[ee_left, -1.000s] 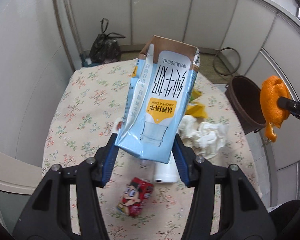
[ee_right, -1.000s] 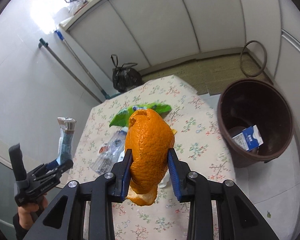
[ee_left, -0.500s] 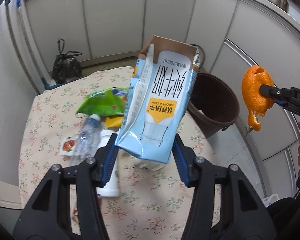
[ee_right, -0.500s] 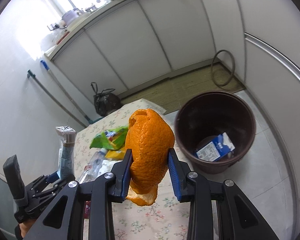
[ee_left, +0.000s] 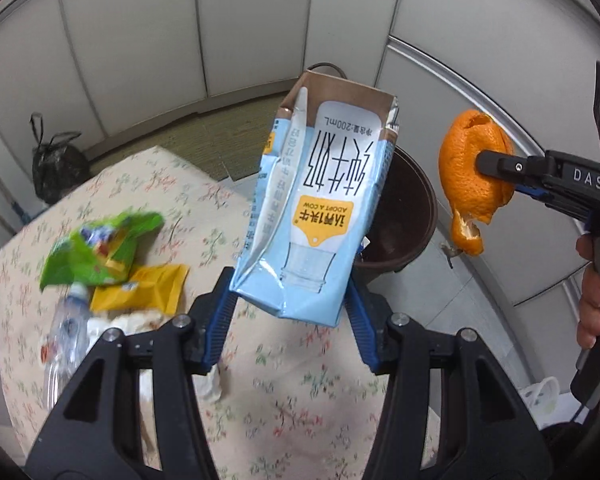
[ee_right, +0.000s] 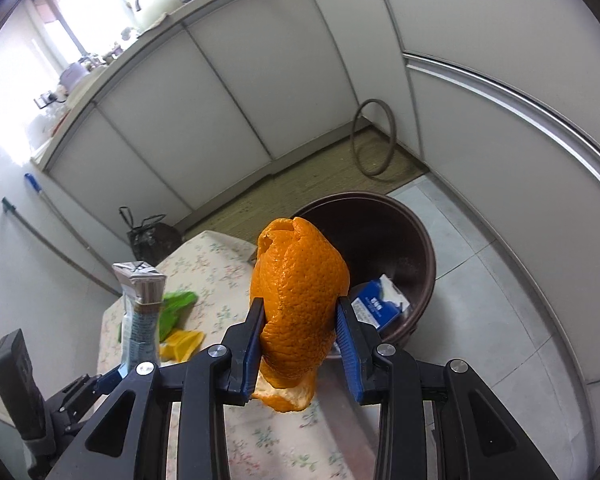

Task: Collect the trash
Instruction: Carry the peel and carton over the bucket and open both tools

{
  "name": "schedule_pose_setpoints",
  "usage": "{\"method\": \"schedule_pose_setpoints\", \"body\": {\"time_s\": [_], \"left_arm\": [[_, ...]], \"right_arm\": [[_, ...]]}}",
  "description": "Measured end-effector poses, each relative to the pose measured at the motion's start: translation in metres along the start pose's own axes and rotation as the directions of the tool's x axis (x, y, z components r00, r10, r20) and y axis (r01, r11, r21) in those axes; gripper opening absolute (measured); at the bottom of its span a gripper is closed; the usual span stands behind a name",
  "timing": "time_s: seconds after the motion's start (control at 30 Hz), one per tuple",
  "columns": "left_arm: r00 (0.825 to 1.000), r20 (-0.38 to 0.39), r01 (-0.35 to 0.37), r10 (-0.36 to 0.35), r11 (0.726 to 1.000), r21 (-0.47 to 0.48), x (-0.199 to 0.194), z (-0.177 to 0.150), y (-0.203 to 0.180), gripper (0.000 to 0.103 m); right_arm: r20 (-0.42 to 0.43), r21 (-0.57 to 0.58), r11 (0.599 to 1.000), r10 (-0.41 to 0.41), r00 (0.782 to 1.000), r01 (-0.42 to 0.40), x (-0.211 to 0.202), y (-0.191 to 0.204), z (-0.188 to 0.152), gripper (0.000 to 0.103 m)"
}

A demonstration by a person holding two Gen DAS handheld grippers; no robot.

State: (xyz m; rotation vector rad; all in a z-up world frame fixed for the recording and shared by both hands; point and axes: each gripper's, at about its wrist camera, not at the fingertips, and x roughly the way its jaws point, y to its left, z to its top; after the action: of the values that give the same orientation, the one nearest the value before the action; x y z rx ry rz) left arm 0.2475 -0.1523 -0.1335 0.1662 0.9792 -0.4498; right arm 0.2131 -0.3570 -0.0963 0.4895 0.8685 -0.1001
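Trash is partly collected: a blue box (ee_right: 380, 306) already lies in the brown bin (ee_right: 416, 240), ahead of the right claw (ee_right: 300, 316), which pinches an orange peel (ee_right: 300, 288). The left claw (ee_left: 290, 306) pinches a milk carton (ee_left: 320, 208). Behind and left of it, the green wrapper (ee_left: 96, 248), yellow packet (ee_left: 148, 288) and bottle (ee_left: 66, 336) remain on the table (ee_left: 292, 400).

Left gripper (ee_left: 290, 318): black plastic frame with triangular cut-outs, silver screw heads at the joints, blue ribbed pads (ee_left: 220, 326) on the fingers. Right gripper (ee_right: 300, 338): same black frame, silver screws, blue pads (ee_right: 346, 336); side view shows white "DAS" lettering and a black pistol handle. Hand (ee_left: 592, 296) bare.
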Motion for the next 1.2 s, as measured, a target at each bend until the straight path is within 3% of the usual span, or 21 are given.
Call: {"method": "schedule_pose_setpoints", "body": {"time_s": [0.1,0.33,0.67,0.7,0.77,0.83,0.9,0.97,1.2], "left_arm": [[0.999,-0.020,0.032,-0.032,0.999,-0.017,0.027,0.020,-0.011,0.055],[0.999,-0.032,0.035,-0.035,0.999,0.002,0.074,0.038,-0.034,0.055],[0.999,-0.029,0.039,-0.039,0.999,-0.017,0.096,0.047,-0.042,0.056],[0.999,-0.033,0.039,-0.040,0.999,-0.025,0.097,0.048,-0.042,0.061],[0.999,-0.028,0.023,-0.024,0.999,-0.038,0.095,0.048,-0.040,0.080],[1.000,-0.003,0.013,-0.013,0.999,-0.045,0.088,0.049,-0.037,0.085],[1.000,-0.005,0.007,-0.007,0.999,-0.052,0.084,0.050,-0.035,0.087],[1.000,-0.005,-0.008,0.008,0.998,-0.061,0.080,0.050,-0.033,0.098],[0.999,0.028,-0.033,0.035,0.997,-0.065,0.056,0.045,-0.022,0.102]], "right_arm": [[0.014,0.014,0.999,-0.033,0.999,0.032,0.013,-0.013,0.007,0.035],[-0.015,0.074,0.994,-0.081,0.997,0.082,0.047,-0.045,0.011,0.036],[-0.038,0.169,0.981,-0.085,0.996,0.091,0.067,-0.077,0.007,0.040],[-0.030,0.176,0.980,-0.084,0.996,0.088,0.066,-0.078,0.007,0.042],[-0.007,0.183,0.980,-0.076,0.997,0.076,0.062,-0.079,0.008,0.048],[0.019,0.185,0.980,-0.072,0.997,0.068,0.054,-0.076,0.011,0.062],[0.041,0.176,0.982,-0.073,0.996,0.065,0.048,-0.072,0.013,0.067],[0.054,0.162,0.984,-0.086,0.995,0.076,0.043,-0.068,0.015,0.070],[0.094,0.133,0.984,-0.130,0.987,0.117,0.024,-0.054,0.019,0.088]]}}
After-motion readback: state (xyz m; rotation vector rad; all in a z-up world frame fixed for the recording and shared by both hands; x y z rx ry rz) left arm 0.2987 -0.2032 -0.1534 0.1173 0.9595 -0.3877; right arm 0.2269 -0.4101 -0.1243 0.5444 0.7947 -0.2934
